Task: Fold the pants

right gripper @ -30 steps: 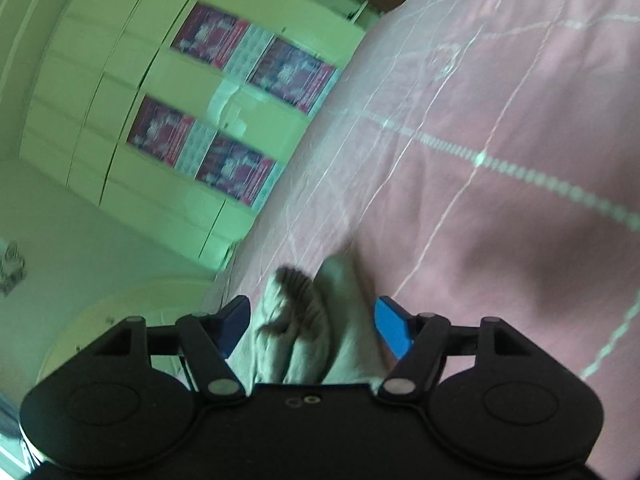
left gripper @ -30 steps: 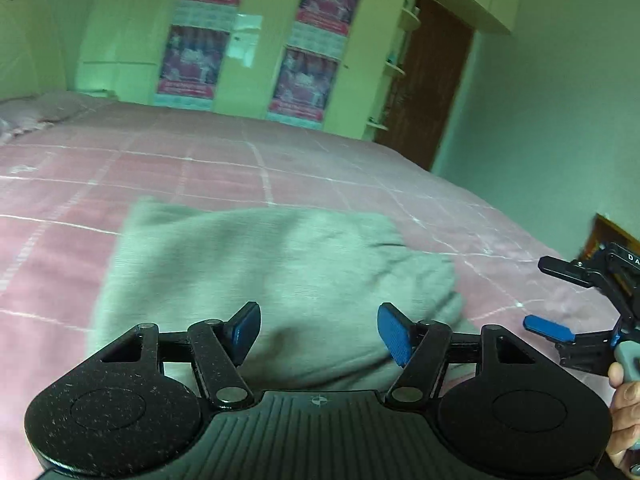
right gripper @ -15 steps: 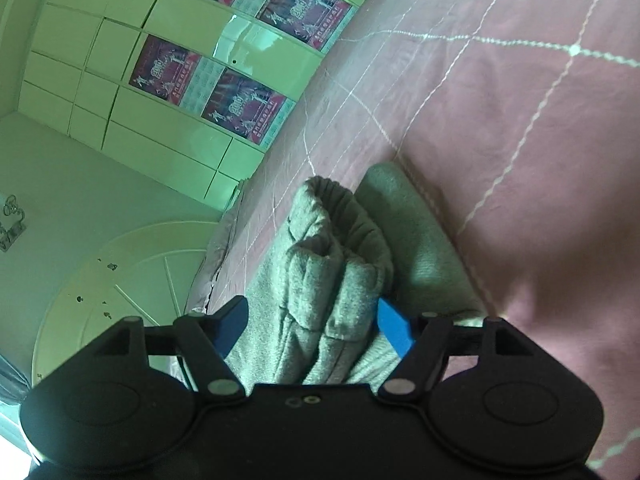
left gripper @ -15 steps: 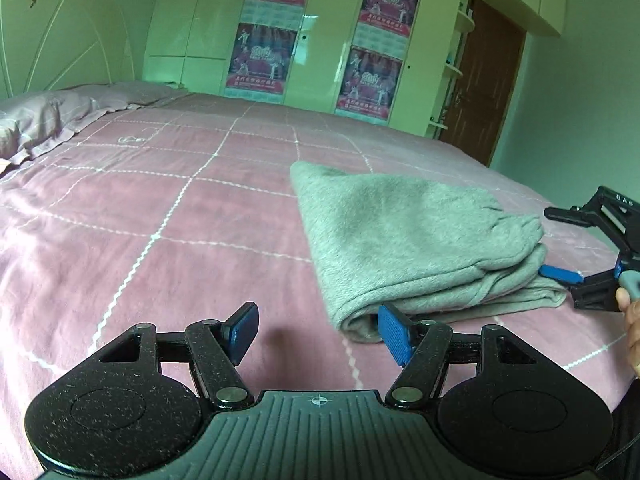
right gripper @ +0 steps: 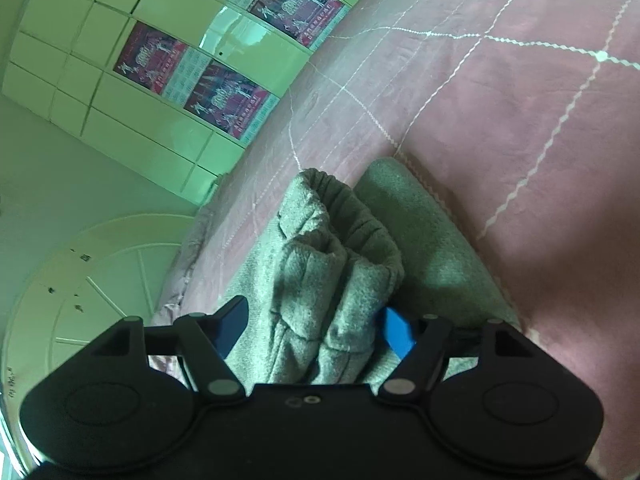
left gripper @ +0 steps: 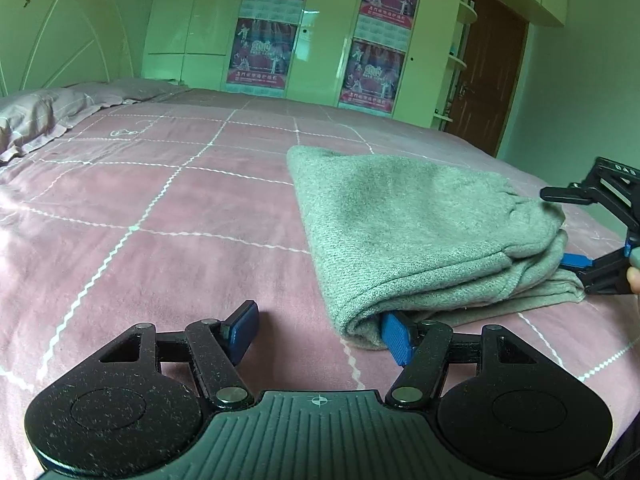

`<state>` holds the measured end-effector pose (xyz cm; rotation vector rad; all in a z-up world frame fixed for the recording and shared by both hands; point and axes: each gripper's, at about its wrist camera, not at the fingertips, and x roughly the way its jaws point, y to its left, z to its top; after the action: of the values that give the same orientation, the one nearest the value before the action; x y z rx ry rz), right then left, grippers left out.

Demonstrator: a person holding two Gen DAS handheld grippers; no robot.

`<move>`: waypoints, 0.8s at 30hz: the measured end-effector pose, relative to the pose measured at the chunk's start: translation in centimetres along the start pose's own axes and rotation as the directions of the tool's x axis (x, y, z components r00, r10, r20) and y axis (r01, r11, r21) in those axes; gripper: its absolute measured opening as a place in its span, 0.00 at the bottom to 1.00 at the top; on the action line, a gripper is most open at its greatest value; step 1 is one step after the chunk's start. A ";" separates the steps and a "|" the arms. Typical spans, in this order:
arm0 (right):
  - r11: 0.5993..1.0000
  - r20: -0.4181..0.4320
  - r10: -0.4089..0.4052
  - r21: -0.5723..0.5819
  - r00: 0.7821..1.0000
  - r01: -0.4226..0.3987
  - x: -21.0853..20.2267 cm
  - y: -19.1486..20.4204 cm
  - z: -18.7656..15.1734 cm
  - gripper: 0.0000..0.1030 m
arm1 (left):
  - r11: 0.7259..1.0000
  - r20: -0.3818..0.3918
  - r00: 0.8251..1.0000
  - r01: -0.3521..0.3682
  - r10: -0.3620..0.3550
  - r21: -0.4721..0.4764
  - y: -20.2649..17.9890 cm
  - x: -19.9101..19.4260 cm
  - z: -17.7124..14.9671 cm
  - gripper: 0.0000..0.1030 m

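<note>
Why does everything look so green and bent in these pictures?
Left wrist view: a green cast tints the walls, and the fisheye lens bows the wardrobe. Right wrist view: the picture is rolled sideways, window glare sits on the wardrobe doors, and the pants lie partly in shadow.

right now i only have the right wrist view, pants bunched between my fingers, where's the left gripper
observer: the left gripper sits at the near folded corner of the pants, jaws open. One blue pad is tucked against the fold, the other hangs over bare bedspread.
operator: ok and how does my gripper look from that side
observer: the right gripper straddles the waistband end. Its upper finger stands clear above the cloth, and its blue finger has slid in under the top layers, so it is not clamped.
</note>
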<state>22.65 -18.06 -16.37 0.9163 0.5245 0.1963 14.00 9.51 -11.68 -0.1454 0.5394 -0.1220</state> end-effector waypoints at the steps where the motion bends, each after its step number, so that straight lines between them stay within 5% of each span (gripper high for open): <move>1: 1.000 -0.003 -0.003 -0.012 1.000 0.003 0.1 0.4 0.0 0.56 | 1.000 0.006 1.000 -0.003 0.003 -0.001 -0.1 -0.1 -0.1 0.65; 5: 0.997 -0.034 -0.070 -0.044 0.997 0.069 0.7 1.0 -0.2 0.49 | 1.000 0.014 1.000 0.003 -0.002 -0.016 0.0 -0.2 -0.3 0.66; 8: 0.990 -0.049 -0.107 -0.096 0.993 0.102 0.9 2.0 -0.1 0.32 | 1.000 0.019 1.000 -0.006 0.006 -0.016 -0.1 -0.2 -0.2 0.66; 13: 0.960 -0.043 0.046 -0.275 0.998 -0.057 0.4 9.8 0.7 0.27 | 1.000 0.036 0.999 -0.020 0.020 0.002 -0.6 -0.6 0.0 0.67; 19: 0.894 0.000 0.256 -0.379 0.967 -0.237 -2.0 18.2 2.2 0.24 | 0.997 0.027 0.997 -0.073 0.073 -0.018 -0.6 -0.4 0.2 0.76; 22: 0.890 0.086 0.268 -0.403 0.960 -0.213 -4.9 16.8 3.0 0.21 | 0.996 0.067 0.993 -0.093 0.093 -0.001 -1.1 -0.9 0.3 0.83; 24: 0.938 0.142 0.206 -0.311 0.968 -0.154 -6.0 12.1 3.4 0.21 | 0.994 0.065 0.992 -0.110 0.111 -0.016 -1.1 -0.8 0.1 0.86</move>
<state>19.91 -15.44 -3.00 0.6769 0.2394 0.3497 13.30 8.53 -11.02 -0.1307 0.4817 -0.0059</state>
